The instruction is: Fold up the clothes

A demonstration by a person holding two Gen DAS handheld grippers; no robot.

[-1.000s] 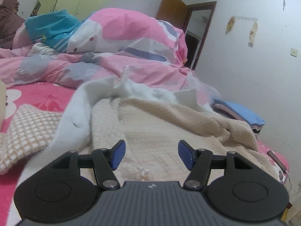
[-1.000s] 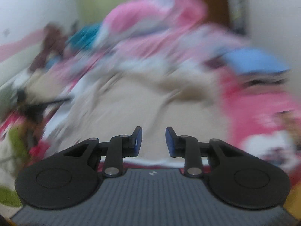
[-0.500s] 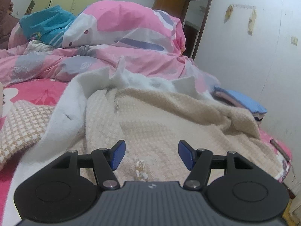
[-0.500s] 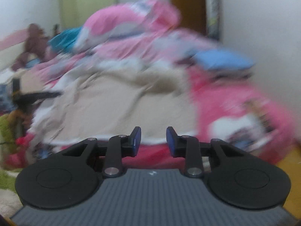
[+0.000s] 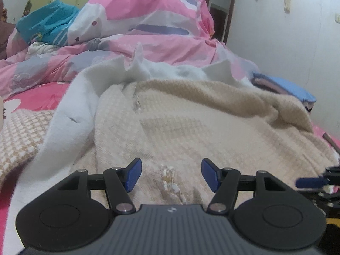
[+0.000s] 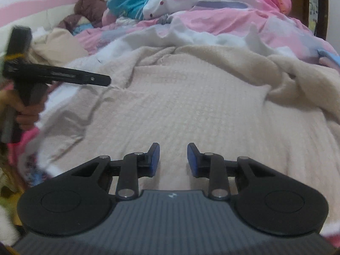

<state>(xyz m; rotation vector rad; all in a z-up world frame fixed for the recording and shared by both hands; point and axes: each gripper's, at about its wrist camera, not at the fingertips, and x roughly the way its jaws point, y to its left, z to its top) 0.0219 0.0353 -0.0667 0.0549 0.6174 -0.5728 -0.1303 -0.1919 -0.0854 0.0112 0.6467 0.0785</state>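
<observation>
Here both claws empty: left gripper (image 5: 171, 174) spread wide, right gripper (image 6: 173, 159) narrowly parted. Risk: shallow pinch on beige waffle-knit garment (image 6: 191, 106) snags white fleece (image 5: 70, 110) lying alongside.

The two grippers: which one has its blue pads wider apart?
The left gripper: a broad gap separates its pads. The right gripper holds its pads much closer, with nothing between them.

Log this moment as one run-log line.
stage: approach | left gripper: open, empty | right gripper: open, empty | beige knit garment: spread on bed, unfolded
</observation>
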